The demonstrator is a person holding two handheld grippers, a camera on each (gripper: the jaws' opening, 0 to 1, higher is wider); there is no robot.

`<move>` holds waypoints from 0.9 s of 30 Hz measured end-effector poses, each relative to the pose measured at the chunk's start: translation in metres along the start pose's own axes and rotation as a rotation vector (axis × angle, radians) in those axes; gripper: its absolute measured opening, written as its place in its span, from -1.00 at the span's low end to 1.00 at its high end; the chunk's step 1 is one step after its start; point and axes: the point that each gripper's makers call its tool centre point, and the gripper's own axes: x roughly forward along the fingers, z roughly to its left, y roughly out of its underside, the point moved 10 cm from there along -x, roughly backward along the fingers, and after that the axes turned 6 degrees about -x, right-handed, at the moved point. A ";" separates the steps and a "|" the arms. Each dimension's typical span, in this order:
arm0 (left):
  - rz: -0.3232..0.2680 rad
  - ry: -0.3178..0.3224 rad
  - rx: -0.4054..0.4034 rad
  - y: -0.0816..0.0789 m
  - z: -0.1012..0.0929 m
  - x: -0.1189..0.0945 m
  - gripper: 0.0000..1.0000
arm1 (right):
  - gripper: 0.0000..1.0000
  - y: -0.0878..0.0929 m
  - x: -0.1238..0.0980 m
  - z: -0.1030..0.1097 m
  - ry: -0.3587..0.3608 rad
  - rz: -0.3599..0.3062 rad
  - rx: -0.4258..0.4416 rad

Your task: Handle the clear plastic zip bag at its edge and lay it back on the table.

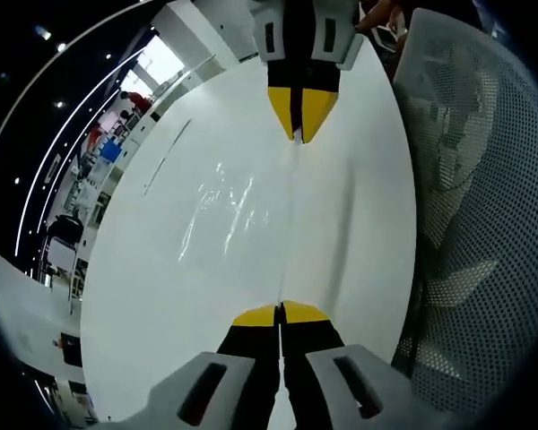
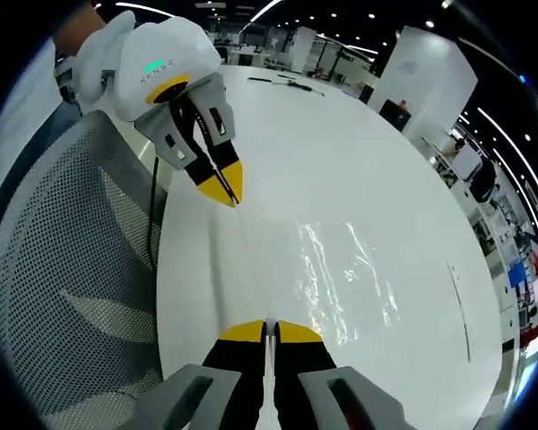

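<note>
Both hand-held grippers, the left one [image 1: 280,315] and the right one [image 2: 269,331], are pinching opposite ends of the clear zip bag [image 1: 242,210] along one edge, stretching it taut just above the white desk [image 1: 152,296], seemingly so it lies flat.

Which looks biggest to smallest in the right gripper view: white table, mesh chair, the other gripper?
1. White table, by far the largest.
2. Mesh chair.
3. Left gripper, smallest.
The chair sits nearer the camera, so its apparent size may be inflated.
</note>
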 end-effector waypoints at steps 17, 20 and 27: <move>0.010 0.000 0.006 -0.002 -0.001 -0.004 -1.00 | -1.00 0.004 -0.002 0.001 0.006 -0.003 0.017; 0.013 0.001 0.003 -0.002 -0.001 -0.005 -1.00 | -1.00 0.005 -0.002 0.001 0.007 -0.003 0.021; 0.019 0.006 0.002 -0.001 -0.001 -0.003 -1.00 | -1.00 0.007 -0.004 0.003 0.005 -0.002 0.030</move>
